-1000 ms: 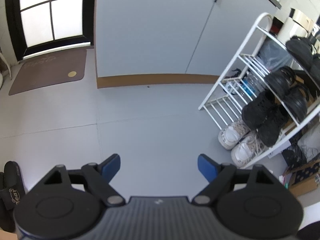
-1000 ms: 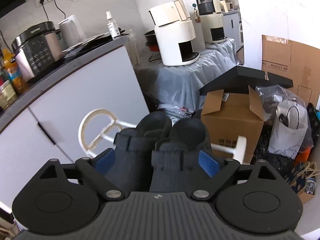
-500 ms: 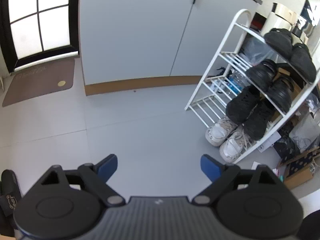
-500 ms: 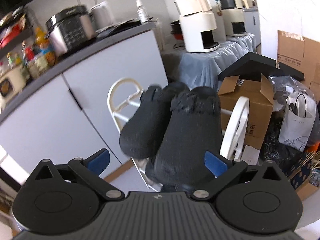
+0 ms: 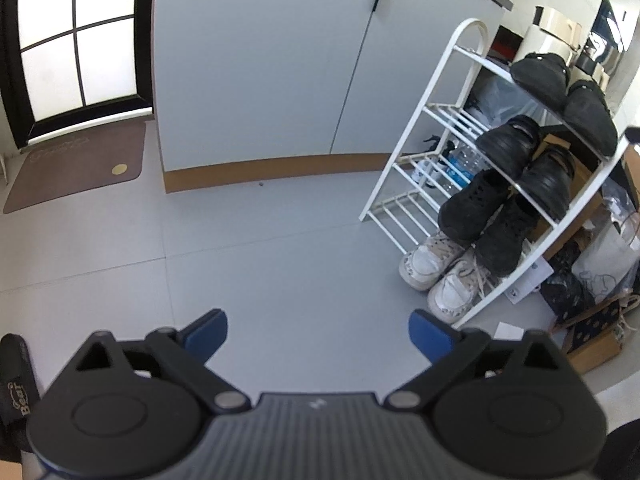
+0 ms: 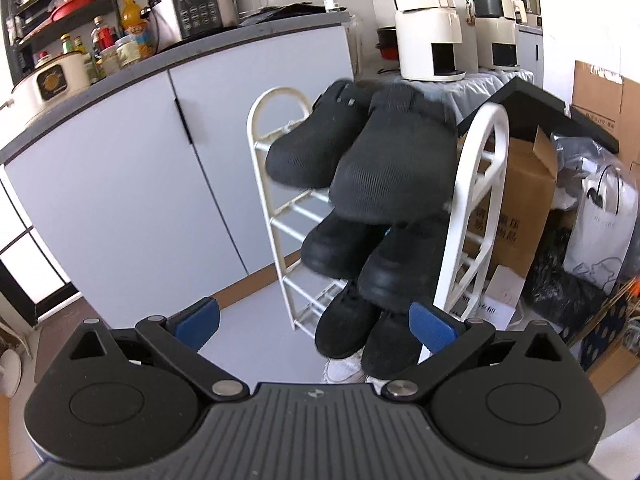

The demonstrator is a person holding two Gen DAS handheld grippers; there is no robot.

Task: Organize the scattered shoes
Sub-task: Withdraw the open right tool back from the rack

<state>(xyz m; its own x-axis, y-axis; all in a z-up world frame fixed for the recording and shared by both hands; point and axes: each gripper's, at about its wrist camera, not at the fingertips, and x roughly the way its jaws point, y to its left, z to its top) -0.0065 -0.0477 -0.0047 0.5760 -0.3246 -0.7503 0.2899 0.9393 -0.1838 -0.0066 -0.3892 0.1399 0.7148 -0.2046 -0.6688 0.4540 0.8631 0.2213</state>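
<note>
A white shoe rack (image 5: 452,92) stands by the grey cabinet. Top to bottom it holds a pair of black knit slippers (image 5: 560,88), black clogs (image 5: 516,148) and black sneakers (image 5: 480,216); white sneakers (image 5: 440,272) sit at its foot. One black "Bear" slipper (image 5: 14,384) lies on the floor at the far left edge. My left gripper (image 5: 318,334) hangs over bare floor, its jaws opening with nothing between them. My right gripper (image 6: 314,326) is open and empty, in front of and below the knit slippers (image 6: 384,160) on the rack (image 6: 272,168).
A brown doormat (image 5: 76,164) lies before the glass door. The grey cabinet (image 5: 260,60) runs behind the rack, with kitchen appliances on its counter. Cardboard boxes (image 6: 520,208), a white bag (image 6: 600,220) and dark bags crowd the floor right of the rack.
My right gripper has drawn back and down from the black knit slippers, which stay on the top shelf. The left gripper's jaws have widened slightly and its view has swung toward the rack.
</note>
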